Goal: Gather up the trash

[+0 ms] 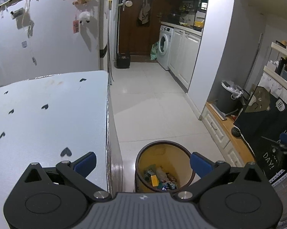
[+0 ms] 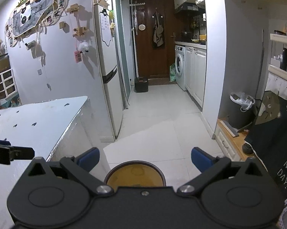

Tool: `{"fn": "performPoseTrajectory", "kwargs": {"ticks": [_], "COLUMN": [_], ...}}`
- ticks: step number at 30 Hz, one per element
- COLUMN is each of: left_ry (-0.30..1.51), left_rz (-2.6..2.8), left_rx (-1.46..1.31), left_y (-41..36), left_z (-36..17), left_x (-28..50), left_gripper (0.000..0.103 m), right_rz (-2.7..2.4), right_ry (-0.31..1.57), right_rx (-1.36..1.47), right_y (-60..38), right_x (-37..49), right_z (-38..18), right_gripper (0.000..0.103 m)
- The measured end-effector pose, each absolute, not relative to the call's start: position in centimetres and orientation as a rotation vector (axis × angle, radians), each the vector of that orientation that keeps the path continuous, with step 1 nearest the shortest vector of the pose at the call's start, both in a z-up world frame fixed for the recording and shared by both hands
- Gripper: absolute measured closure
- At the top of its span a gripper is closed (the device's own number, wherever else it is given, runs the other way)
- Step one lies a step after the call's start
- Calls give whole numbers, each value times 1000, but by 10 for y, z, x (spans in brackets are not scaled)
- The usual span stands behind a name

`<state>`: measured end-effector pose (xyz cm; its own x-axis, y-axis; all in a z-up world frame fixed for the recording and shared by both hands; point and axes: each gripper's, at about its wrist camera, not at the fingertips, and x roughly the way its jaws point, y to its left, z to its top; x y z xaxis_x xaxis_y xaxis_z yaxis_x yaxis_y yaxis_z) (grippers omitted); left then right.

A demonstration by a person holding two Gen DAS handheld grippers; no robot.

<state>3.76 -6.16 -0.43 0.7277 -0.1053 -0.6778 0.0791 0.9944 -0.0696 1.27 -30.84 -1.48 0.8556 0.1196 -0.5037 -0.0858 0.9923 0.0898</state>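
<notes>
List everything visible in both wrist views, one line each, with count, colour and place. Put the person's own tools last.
trash bin: one, brown outside, yellow inside, on the floor beside the table, holding mixed wrappers
table: one, white top with dark heart marks, left of the bin
fridge: one, white, behind the table
washing machine: one, white, far end under the counter
dark bin: one, grey with a white liner, on the right
black box: one, on the floor by the brown door
apron: one, black with bear print, right edge
left tool: one, black with blue pads, open, empty, over the bin
right tool: one, black with blue pads, open, empty
</notes>
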Motion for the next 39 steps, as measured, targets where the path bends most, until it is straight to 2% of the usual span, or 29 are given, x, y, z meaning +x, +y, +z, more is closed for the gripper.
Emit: {"fn": "performPoseTrajectory", "kwargs": {"ticks": [17,39], "left_ry": [789,822], "left_rz": [-78,-73], "left_rx": [-62,-45], "left_y": [-69,-70], "left_z": [-40,-47], "left_x": [18,15], "left_gripper": [0,0], "right_rz": [94,89], "right_ry": [601,635], "right_rx": [22,16], "right_y": [-316,-307], "right_x": [-4,-7], "right_z": [-49,-56], "right_gripper": [0,0]}}
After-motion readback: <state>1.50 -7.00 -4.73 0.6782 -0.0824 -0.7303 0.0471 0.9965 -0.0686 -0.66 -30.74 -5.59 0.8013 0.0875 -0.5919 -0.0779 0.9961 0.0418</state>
